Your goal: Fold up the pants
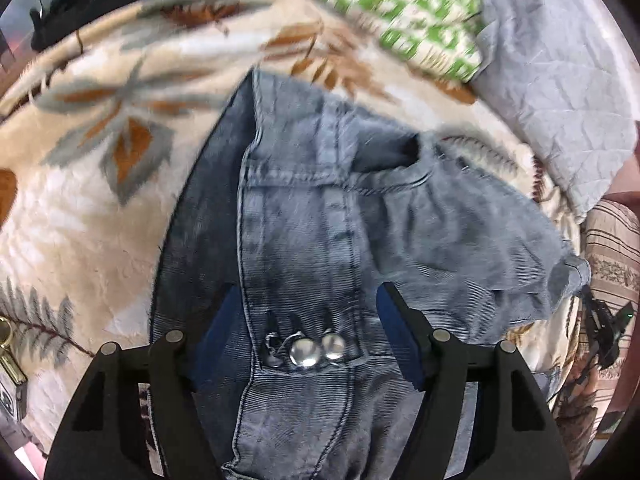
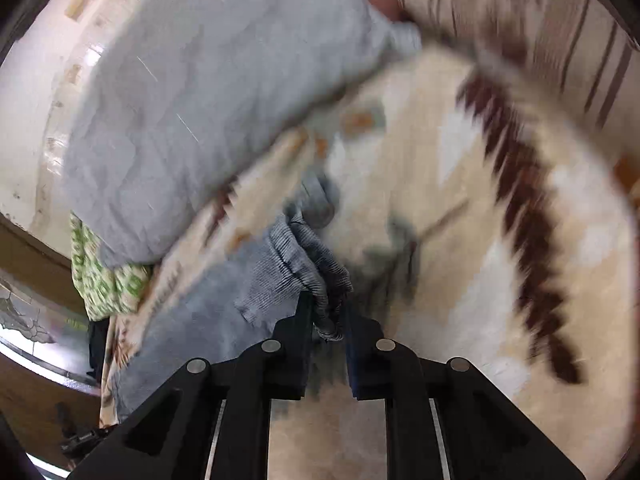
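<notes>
Grey-blue denim pants [image 1: 304,216] lie on a cream blanket with a leaf pattern [image 1: 80,200]. The waistband with two metal buttons [image 1: 318,350] sits between the fingers of my left gripper [image 1: 308,320], which is open and straddles the waist. In the right wrist view my right gripper [image 2: 328,320] is shut on a bunched edge of the pants [image 2: 312,264], and the cloth trails away to the left. That gripper shows at the right edge of the left wrist view [image 1: 604,328], at the far corner of the pants.
A grey pillow [image 1: 560,80] and a green-patterned white cloth [image 1: 420,8] lie at the far end of the bed. A striped beige cloth [image 1: 612,240] is at the right. The pillow also fills the upper left of the right wrist view [image 2: 208,100].
</notes>
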A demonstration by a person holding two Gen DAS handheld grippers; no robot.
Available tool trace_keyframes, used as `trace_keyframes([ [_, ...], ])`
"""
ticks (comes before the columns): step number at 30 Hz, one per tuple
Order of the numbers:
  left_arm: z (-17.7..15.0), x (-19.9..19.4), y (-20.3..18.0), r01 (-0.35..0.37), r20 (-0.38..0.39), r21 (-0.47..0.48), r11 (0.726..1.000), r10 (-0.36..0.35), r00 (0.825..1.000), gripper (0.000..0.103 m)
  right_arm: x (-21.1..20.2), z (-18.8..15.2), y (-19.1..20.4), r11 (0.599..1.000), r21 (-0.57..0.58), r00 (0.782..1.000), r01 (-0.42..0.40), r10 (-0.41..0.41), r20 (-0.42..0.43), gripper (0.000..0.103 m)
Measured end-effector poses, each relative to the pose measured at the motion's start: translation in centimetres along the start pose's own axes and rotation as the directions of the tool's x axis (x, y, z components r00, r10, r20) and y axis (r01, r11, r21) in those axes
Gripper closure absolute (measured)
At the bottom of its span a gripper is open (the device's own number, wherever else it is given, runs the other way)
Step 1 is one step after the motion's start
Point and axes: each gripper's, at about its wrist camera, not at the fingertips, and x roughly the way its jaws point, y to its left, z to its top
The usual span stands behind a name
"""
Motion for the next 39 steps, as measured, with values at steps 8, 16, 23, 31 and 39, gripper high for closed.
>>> trace_keyframes([
  [8,0.0,2.9,-0.2,-0.106,-0.011,0.045,0.993,0.107,0.994,0.032,-1.2,0.4,-5.8,0.989,0.099,0.994,0.108,-0.104,-0.045,0.096],
  [16,-1.5,0.9,-0.2,-0.001,-0.012,0.084,0.996,0.002,1.000,0.032,0.8,-3.0,-0.8,0.996,0.038,0.991,0.076,-0.071,-0.115,0.043],
  [23,-2.3,-0.3,-0.3,0.009,-0.006,0.074,0.997,-0.008,1.000,0.032,1.2,-2.6,-1.2,0.980,0.116,0.986,0.163,-0.156,-0.065,0.046],
  [31,-1.5,2.0,-0.2,-0.021,-0.043,0.006,1.000,0.021,0.999,0.028,1.6,-3.3,3.1,0.979,-0.173,0.982,0.107,-0.131,-0.135,0.085],
  [39,-2.4,2.7,-0.4,-0.103,-0.009,0.080,0.991,0.104,0.995,0.025,2.0,-2.4,-0.7,0.946,-0.188,0.947,0.263,-0.290,-0.135,0.085],
])
